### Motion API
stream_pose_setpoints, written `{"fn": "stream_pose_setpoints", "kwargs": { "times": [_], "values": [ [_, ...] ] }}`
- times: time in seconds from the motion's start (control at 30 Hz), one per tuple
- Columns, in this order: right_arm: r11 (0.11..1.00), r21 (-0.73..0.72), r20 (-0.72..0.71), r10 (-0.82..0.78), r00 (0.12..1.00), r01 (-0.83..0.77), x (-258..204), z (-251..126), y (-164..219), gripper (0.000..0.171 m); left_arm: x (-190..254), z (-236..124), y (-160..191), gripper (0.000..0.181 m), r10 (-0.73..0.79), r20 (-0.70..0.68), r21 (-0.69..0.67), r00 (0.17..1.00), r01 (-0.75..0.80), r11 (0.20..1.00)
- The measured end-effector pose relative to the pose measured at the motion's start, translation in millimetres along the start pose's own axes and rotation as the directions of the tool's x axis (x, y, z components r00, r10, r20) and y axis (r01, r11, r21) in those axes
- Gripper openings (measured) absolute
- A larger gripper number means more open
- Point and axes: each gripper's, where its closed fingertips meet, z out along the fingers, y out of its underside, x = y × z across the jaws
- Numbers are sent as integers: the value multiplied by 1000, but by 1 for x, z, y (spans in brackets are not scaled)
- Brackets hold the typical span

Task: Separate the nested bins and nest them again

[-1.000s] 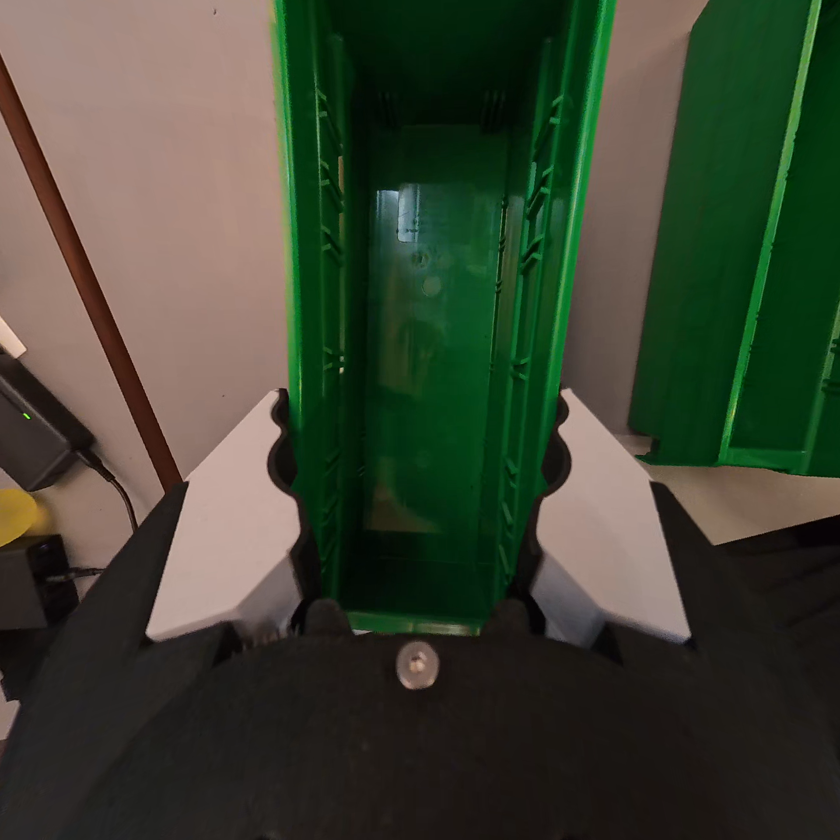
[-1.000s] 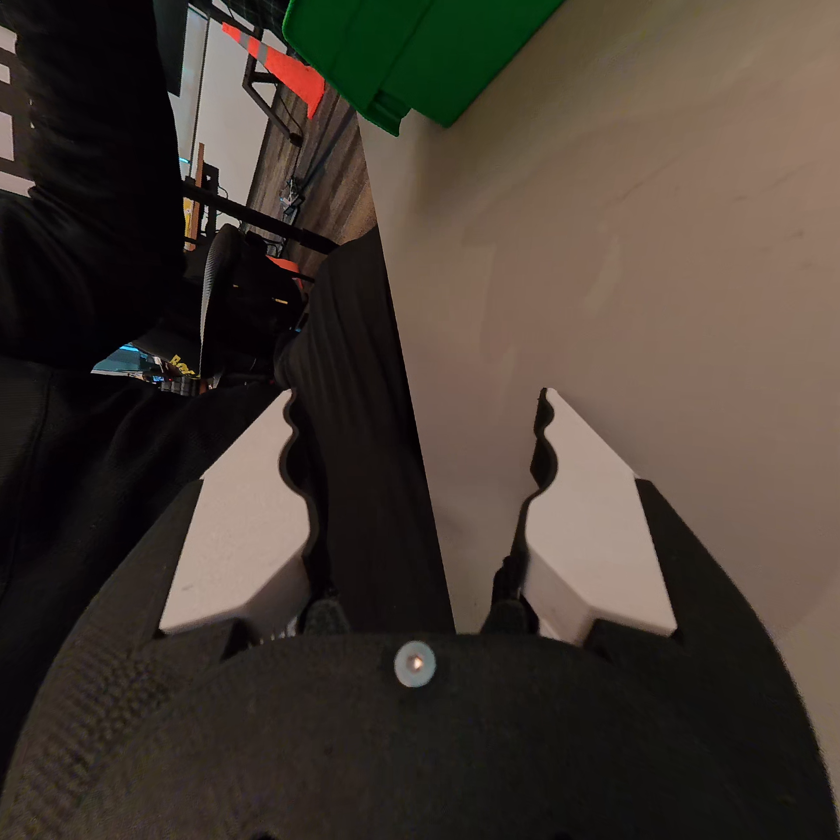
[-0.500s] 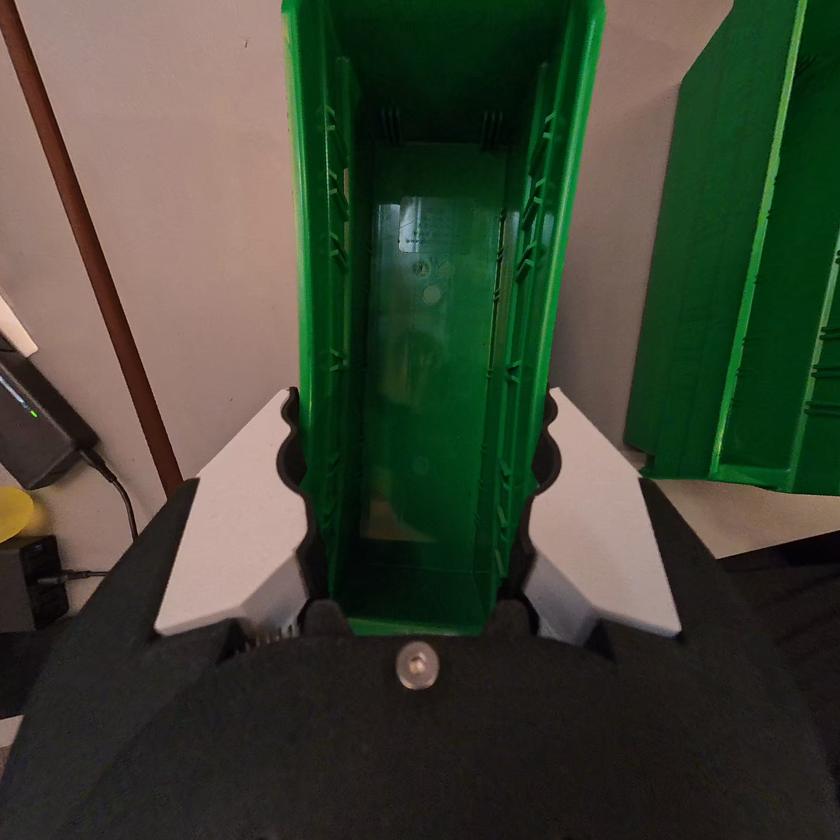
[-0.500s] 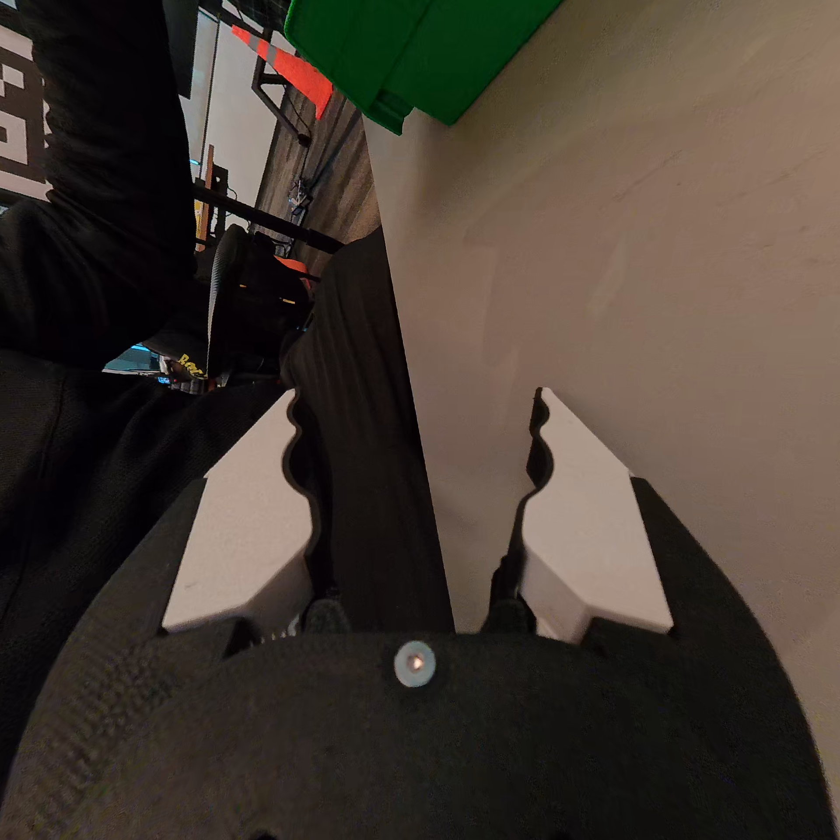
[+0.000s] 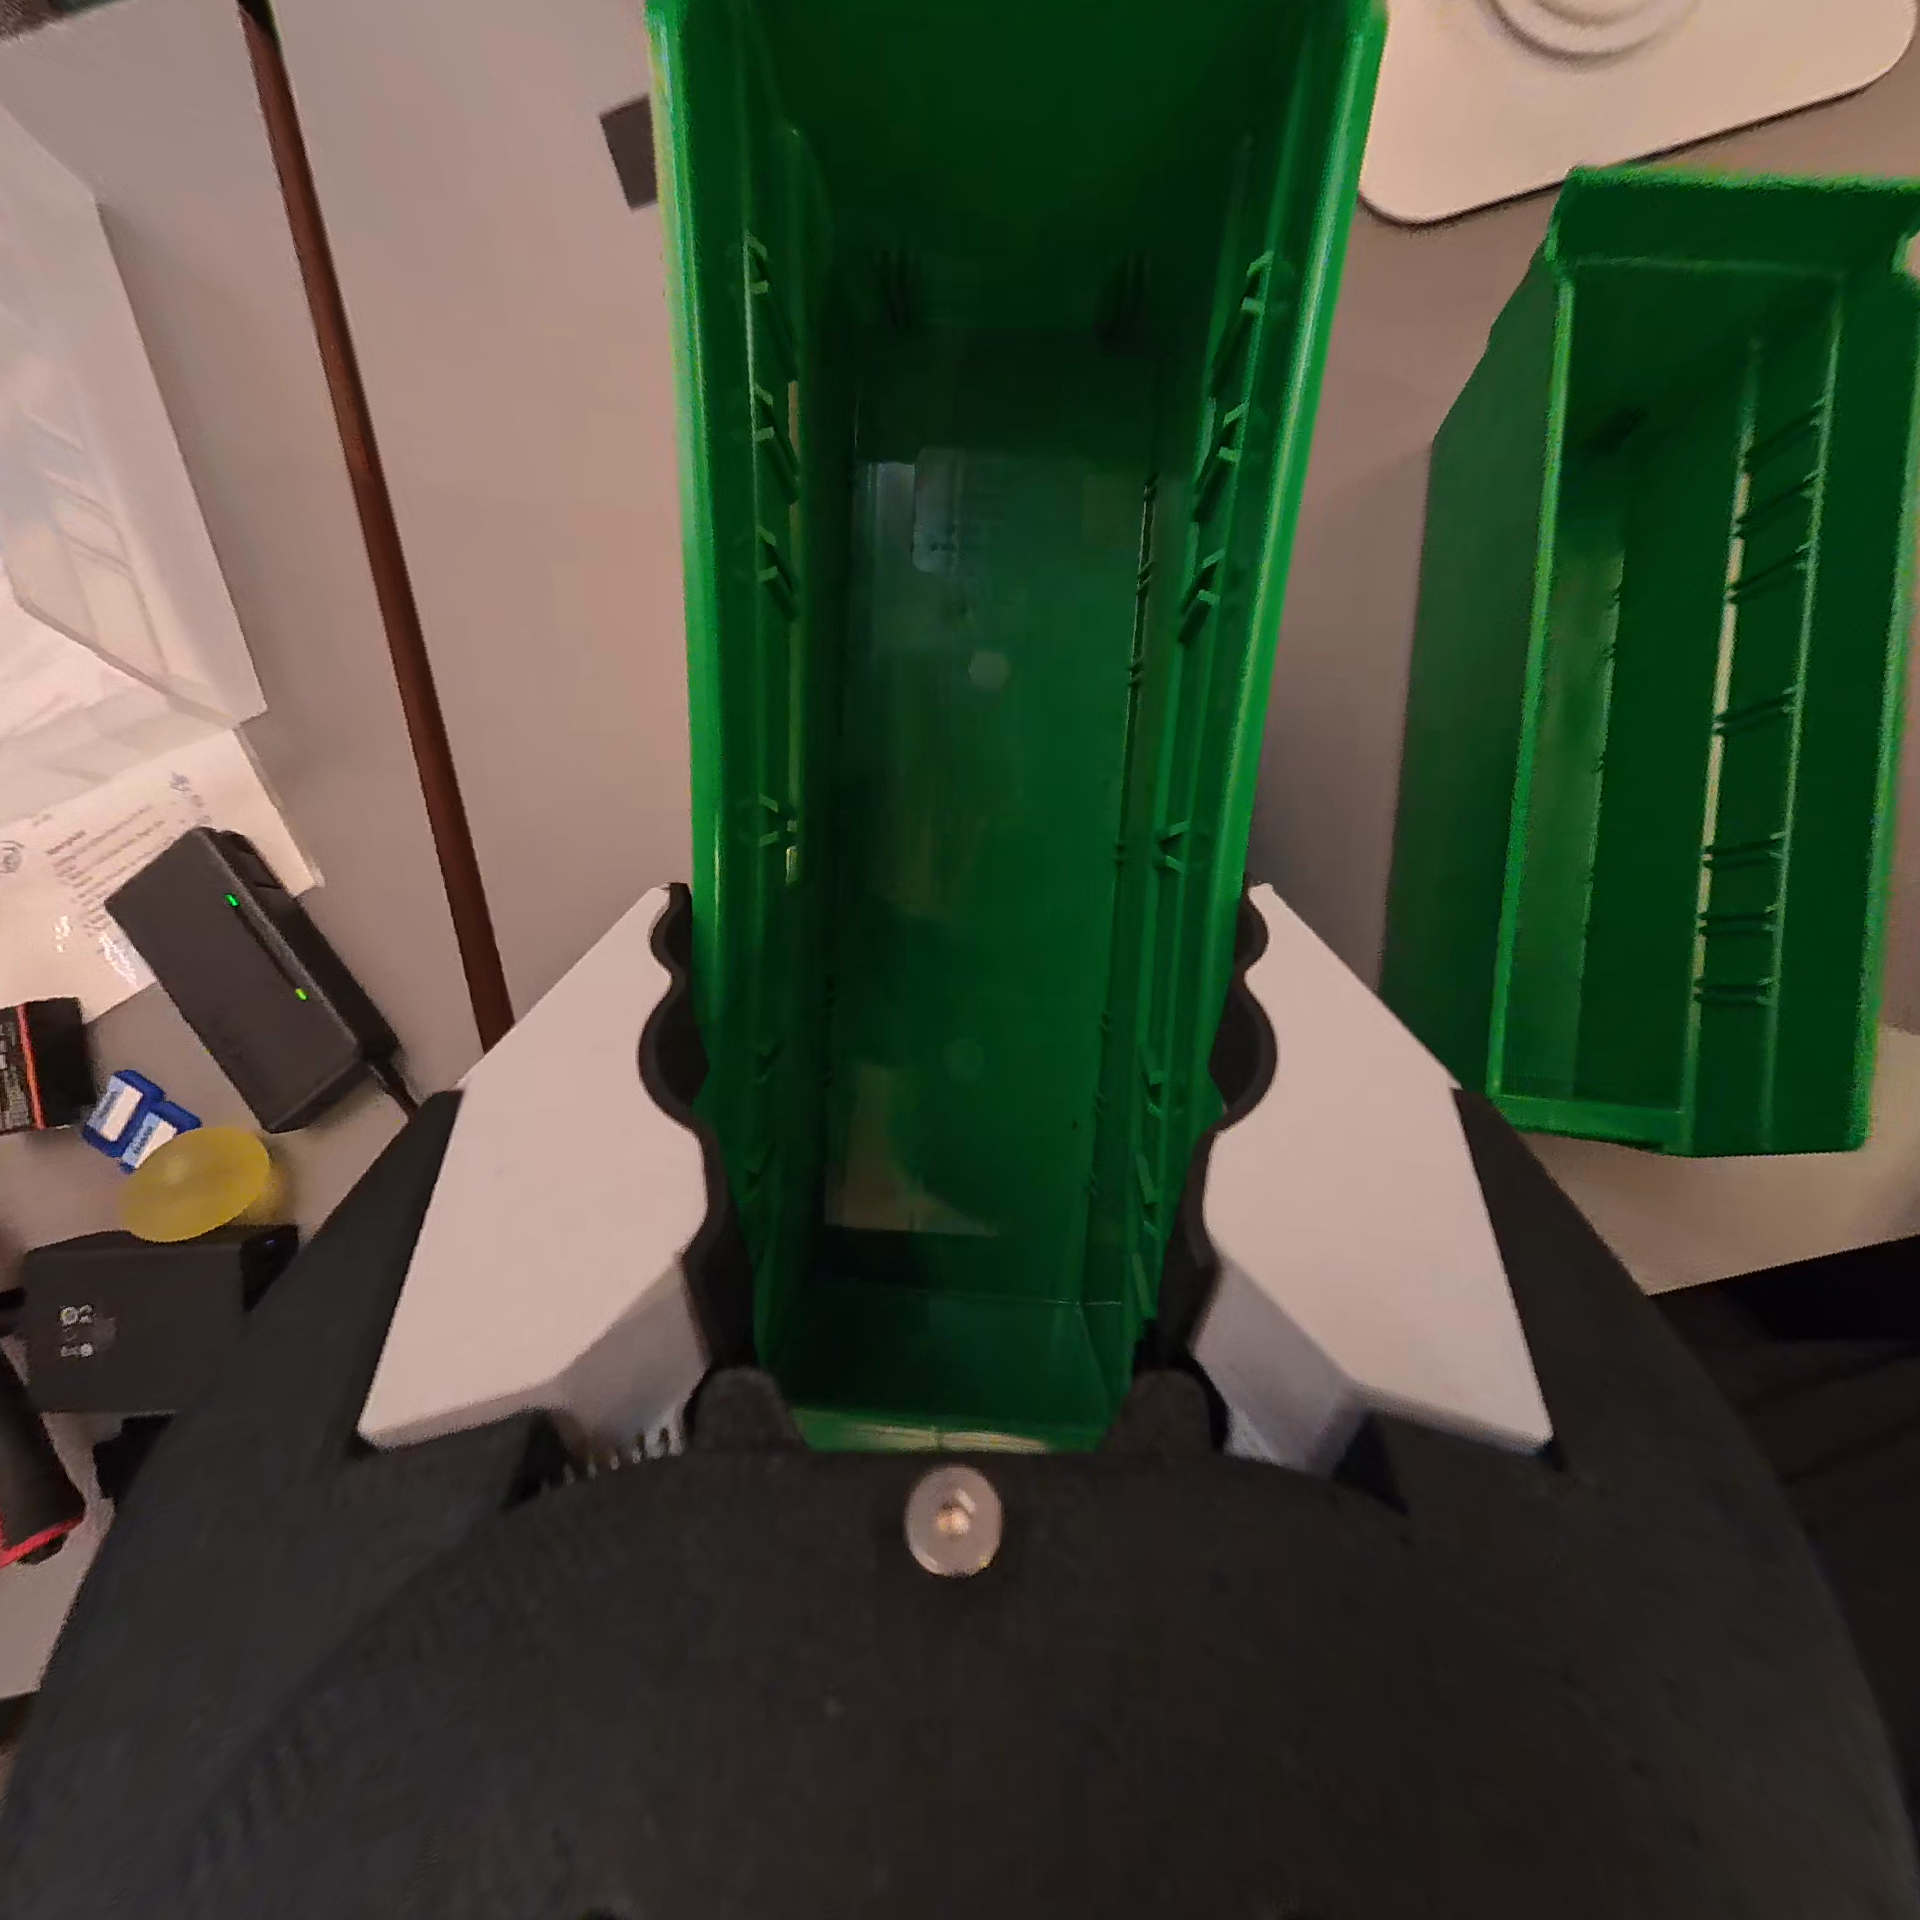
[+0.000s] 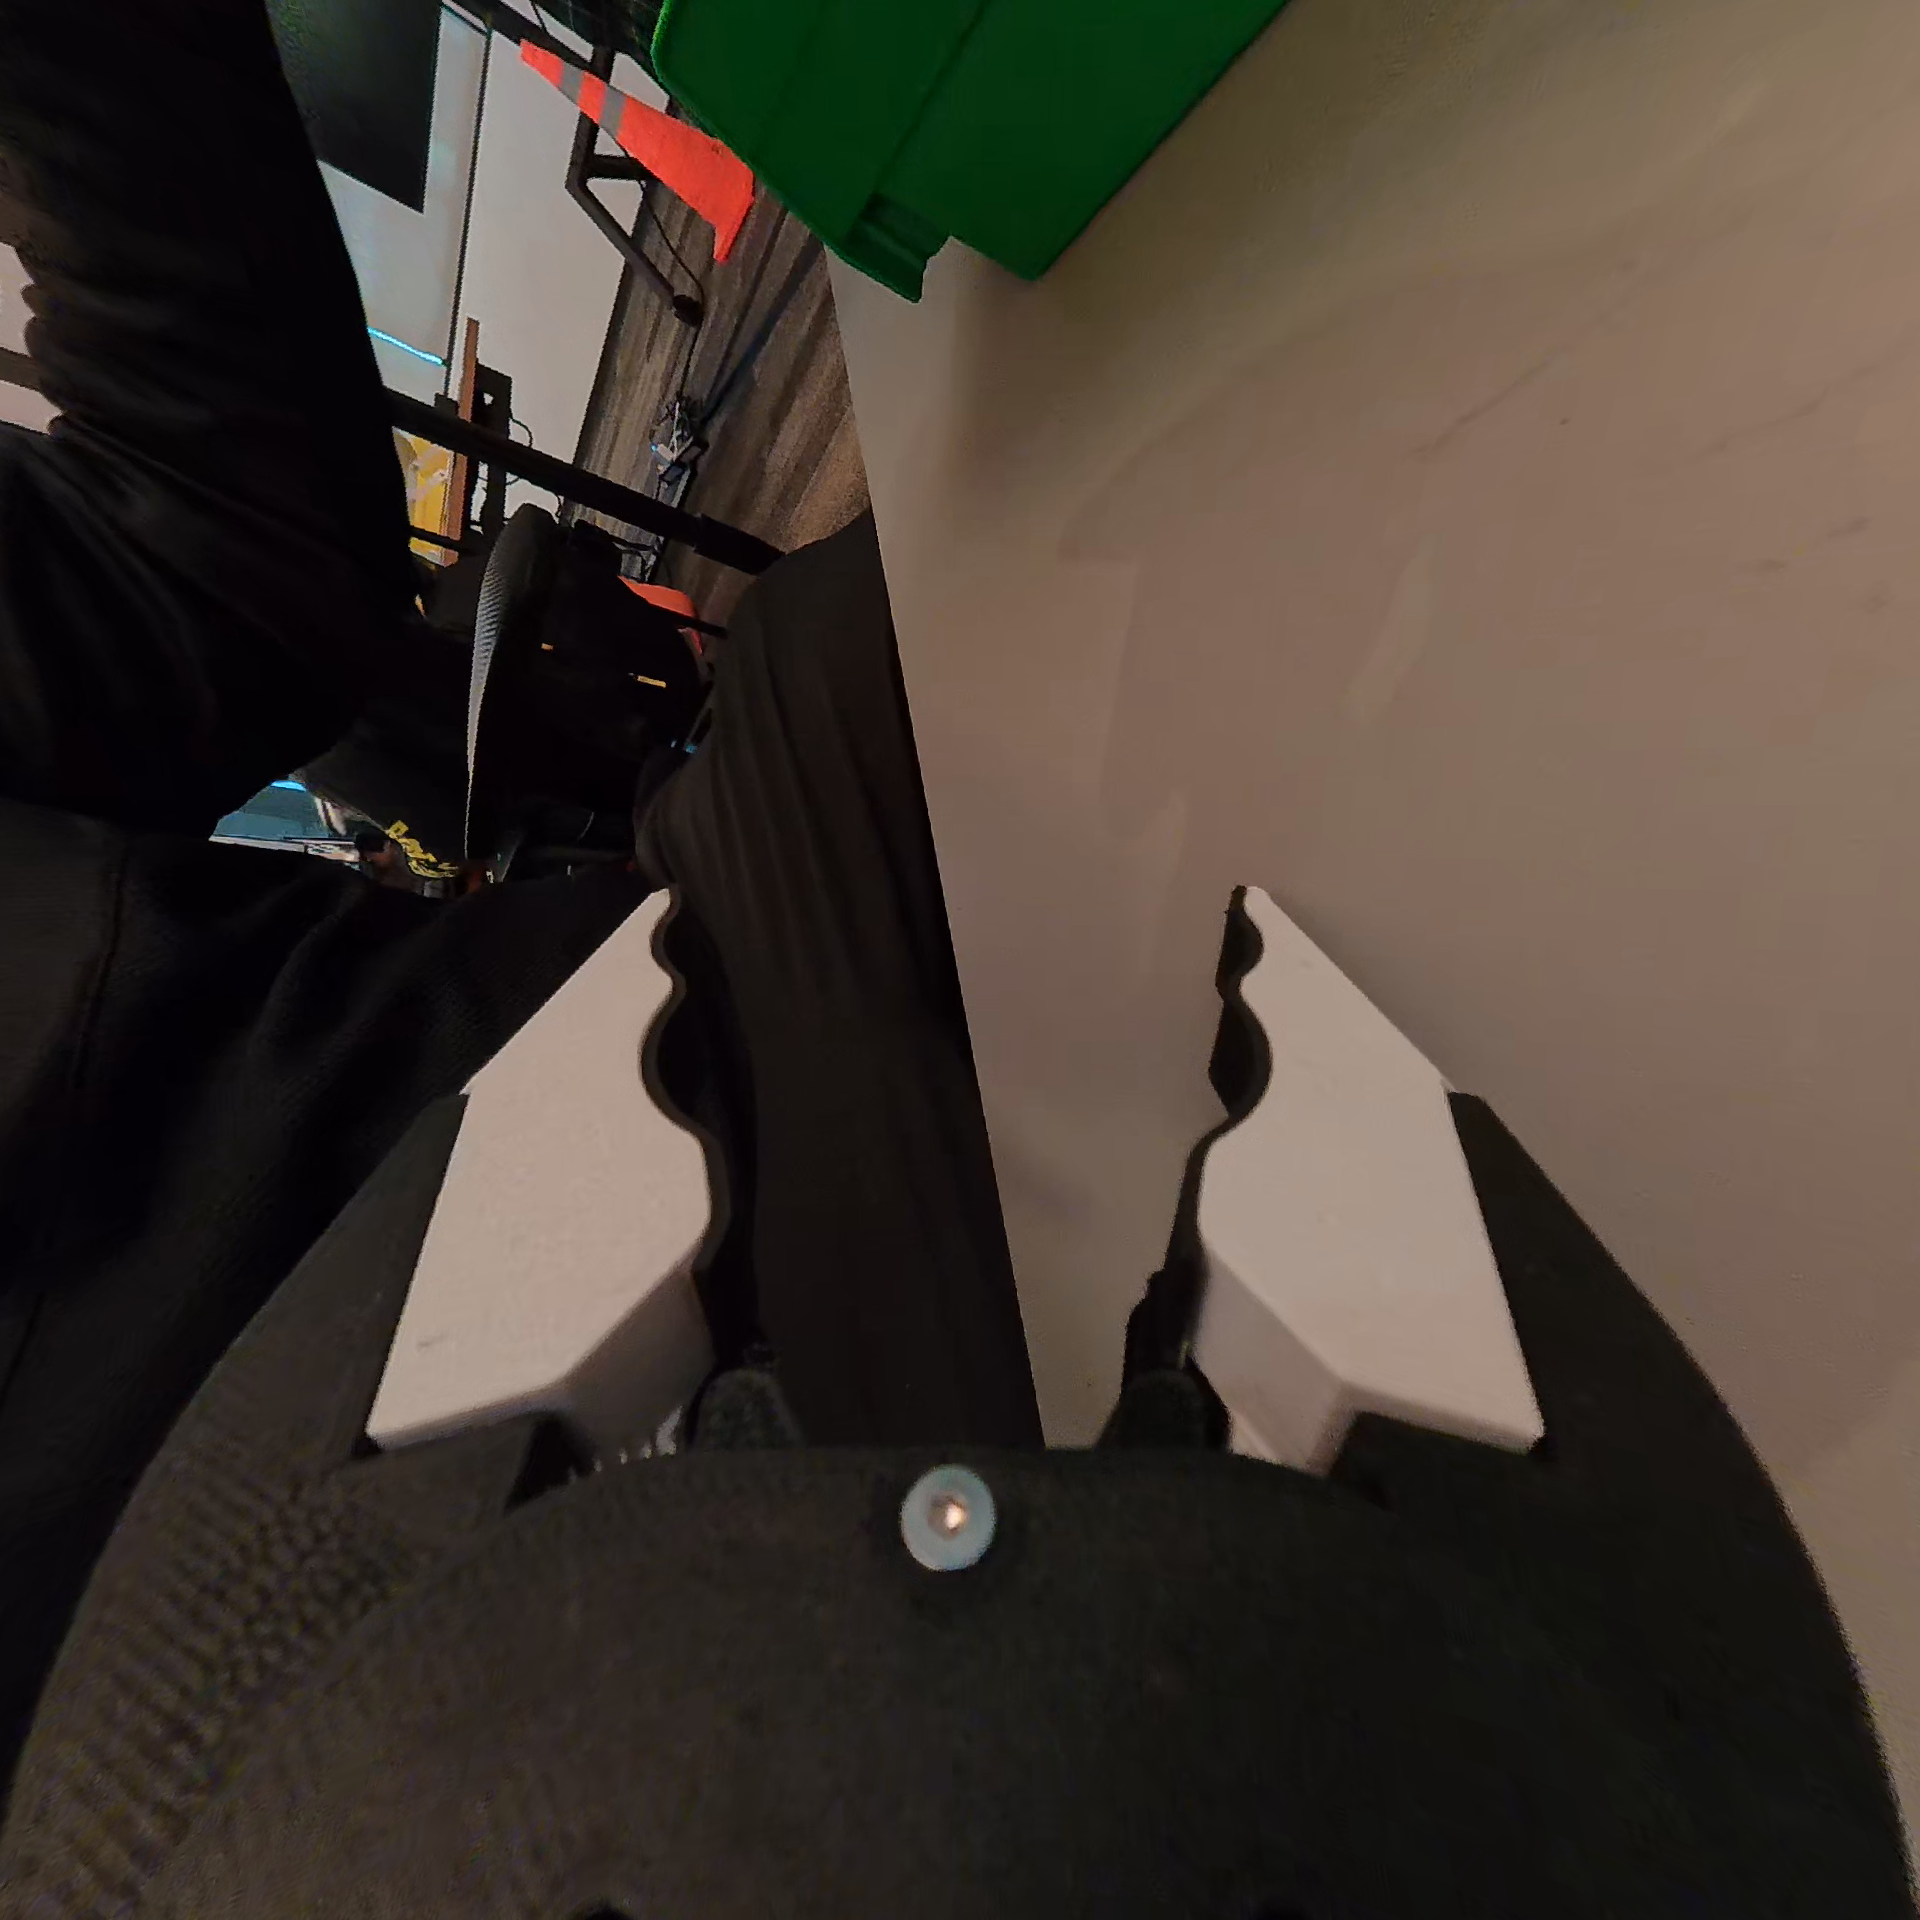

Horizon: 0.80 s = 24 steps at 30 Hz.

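Observation:
In the left wrist view my left gripper (image 5: 956, 925) is shut on the near end of a long narrow green bin (image 5: 997, 623). The bin points away from me with its open top facing the camera. Its fingers (image 5: 582, 1122) press on the two outer side walls. A second green bin (image 5: 1704, 665) lies on the table to the right, apart from the held one. In the right wrist view my right gripper (image 6: 951, 914) is open and empty at the table's edge. A corner of a green bin (image 6: 935, 114) shows at the top.
Left of the held bin are a brown rod (image 5: 364, 499), a black charger (image 5: 239, 987), papers (image 5: 104, 582), a yellow disc (image 5: 197, 1184) and small black devices (image 5: 125, 1309). A white pad (image 5: 1621, 94) lies at the far right. A person's dark clothing (image 6: 208, 623) fills the right wrist view's left.
My left gripper has risen and tilted with the green bin, so more of the table, the clutter on the left and the second bin's inside show. The right gripper has barely moved.

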Motion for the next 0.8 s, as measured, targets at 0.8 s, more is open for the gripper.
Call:
{"fn": "stream_pose_setpoints", "kwargs": {
  "times": [0.8],
  "values": [
    [752,618,-256,-81,963,228,-13,-128,-91,120,337,-32,-111,100,271,-484,332,832,-112,937]
  ]
}}
